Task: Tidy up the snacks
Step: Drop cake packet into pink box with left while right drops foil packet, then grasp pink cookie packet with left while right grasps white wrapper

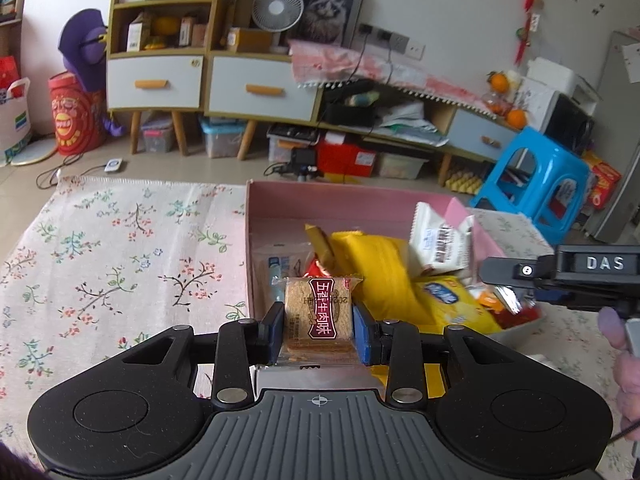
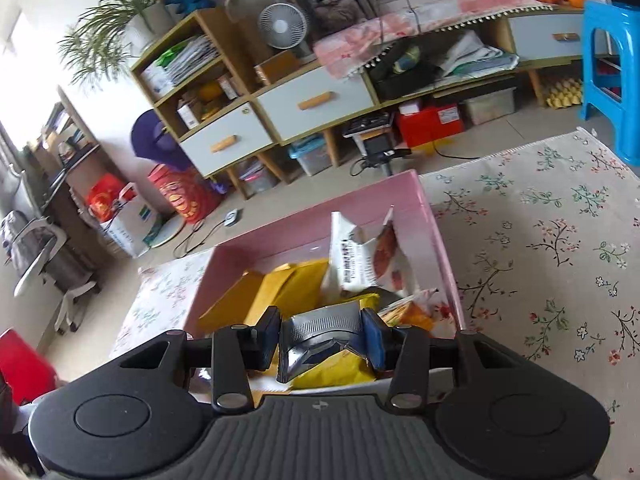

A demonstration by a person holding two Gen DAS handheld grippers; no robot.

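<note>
My left gripper is shut on a clear-wrapped brown cracker pack with a dark red label, held over the near left part of the pink box. My right gripper is shut on the silver crimped end of a yellow snack bag, low over the near side of the pink box. The right gripper also shows at the right edge of the left wrist view. The box holds yellow bags, a white packet and several other snacks.
The box sits on a floral cloth, which also shows in the right wrist view. Beyond it are wooden cabinets with drawers, a blue stool, a small fan and a red bucket.
</note>
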